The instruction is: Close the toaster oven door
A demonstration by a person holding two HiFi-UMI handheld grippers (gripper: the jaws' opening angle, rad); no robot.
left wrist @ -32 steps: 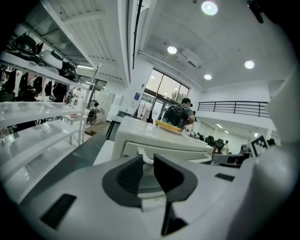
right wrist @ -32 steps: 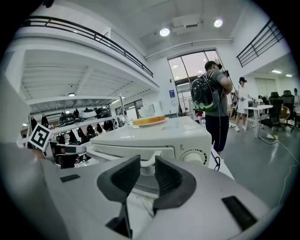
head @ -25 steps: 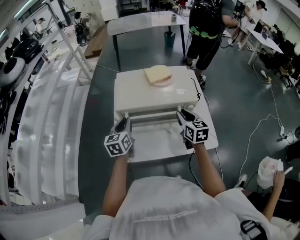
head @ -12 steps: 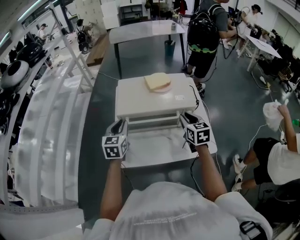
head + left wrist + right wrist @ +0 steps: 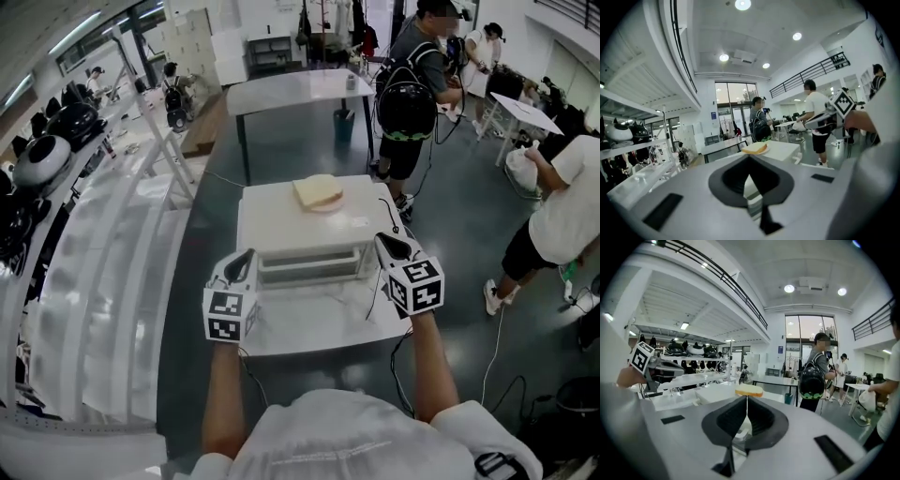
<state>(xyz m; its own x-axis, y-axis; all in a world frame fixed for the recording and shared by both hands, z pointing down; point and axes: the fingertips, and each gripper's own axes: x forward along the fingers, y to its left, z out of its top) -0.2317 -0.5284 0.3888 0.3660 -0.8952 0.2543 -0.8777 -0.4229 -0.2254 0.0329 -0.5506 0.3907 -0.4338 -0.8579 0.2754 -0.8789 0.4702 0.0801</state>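
Note:
A white toaster oven (image 5: 302,230) stands on a small white table (image 5: 319,323). Its front door (image 5: 309,267) looks upright against the body. A slice of bread (image 5: 317,192) lies on the oven's top, also seen as bread (image 5: 755,149) and bread (image 5: 749,390). My left gripper (image 5: 242,265) hovers by the oven's front left corner. My right gripper (image 5: 394,246) hovers by the front right corner. Both sets of jaws have just been closing and are now shut, with nothing between them: left gripper (image 5: 750,161), right gripper (image 5: 746,413).
A person with a backpack (image 5: 408,98) stands behind the oven beside a grey table (image 5: 300,89). Another person in white (image 5: 562,211) is at the right. Long white shelving (image 5: 103,272) runs along the left. A cable (image 5: 497,347) lies on the floor.
Both grippers rose from low at the oven's front to beside its upper corners, and their jaws went from open to shut. The flat panel before the oven's opening is gone.

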